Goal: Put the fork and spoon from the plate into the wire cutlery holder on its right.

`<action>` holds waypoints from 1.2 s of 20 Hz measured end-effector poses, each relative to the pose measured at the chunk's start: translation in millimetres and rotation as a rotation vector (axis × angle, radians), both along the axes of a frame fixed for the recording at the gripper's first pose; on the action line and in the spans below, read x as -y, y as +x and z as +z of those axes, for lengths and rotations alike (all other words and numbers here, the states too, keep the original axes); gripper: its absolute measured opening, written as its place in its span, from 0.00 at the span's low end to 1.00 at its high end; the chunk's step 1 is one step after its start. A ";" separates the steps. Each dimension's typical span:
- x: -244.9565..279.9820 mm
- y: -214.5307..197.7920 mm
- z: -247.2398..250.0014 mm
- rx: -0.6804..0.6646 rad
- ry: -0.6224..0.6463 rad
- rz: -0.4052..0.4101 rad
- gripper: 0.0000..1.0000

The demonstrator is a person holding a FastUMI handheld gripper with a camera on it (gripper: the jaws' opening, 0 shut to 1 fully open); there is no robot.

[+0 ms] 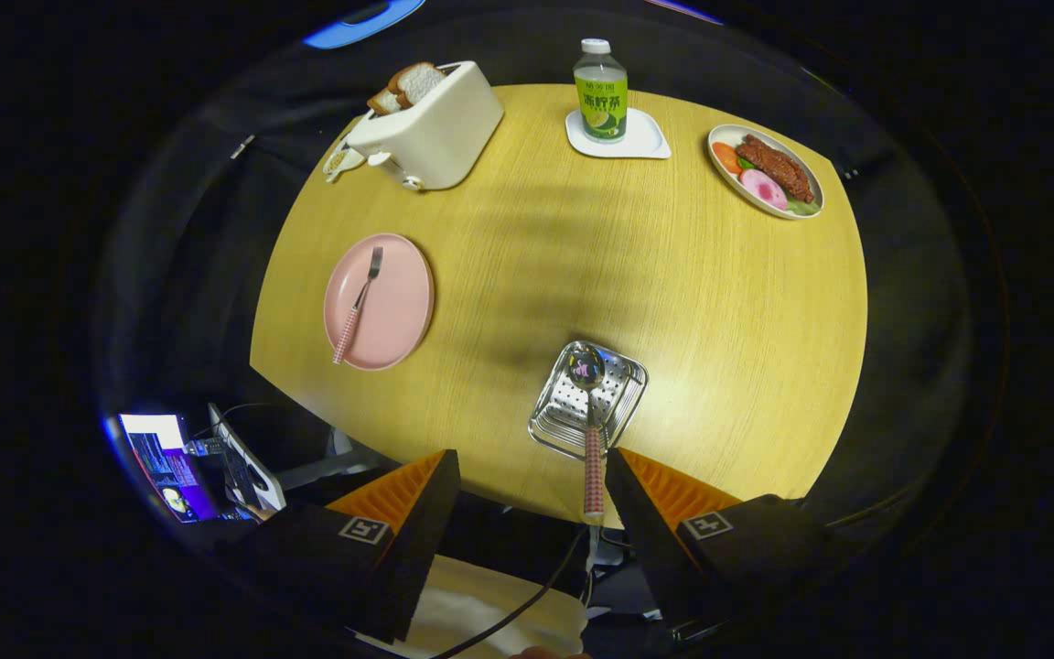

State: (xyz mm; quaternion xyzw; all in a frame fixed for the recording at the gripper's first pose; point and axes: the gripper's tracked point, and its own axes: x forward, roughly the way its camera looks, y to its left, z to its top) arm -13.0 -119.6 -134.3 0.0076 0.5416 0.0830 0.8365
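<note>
A fork (358, 304) with a pink checked handle lies on the pink plate (399, 316), far ahead and to the left of my fingers. The metal cutlery holder (629, 377) stands near the table's front edge, just ahead of my fingers. The spoon (591, 430) stands in it, bowl down and checked handle pointing up towards me, close beside the right fingertip. My gripper (532, 458) hangs high above the table's near edge. It is open wide, with nothing pressed between the fingers.
At the back of the round wooden table (719, 302) are a white toaster (435, 128) with bread slices, a bottle (600, 91) on a white coaster, and a plate of food (765, 169). A lit screen (166, 462) sits below the table's left edge.
</note>
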 end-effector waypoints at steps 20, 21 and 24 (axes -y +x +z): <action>-201.8 60.9 -15.3 0.334 0.144 0.018 0.99; -210.3 63.1 -26.0 0.313 0.142 0.020 0.99; -232.5 72.4 -58.6 0.252 0.131 0.021 0.99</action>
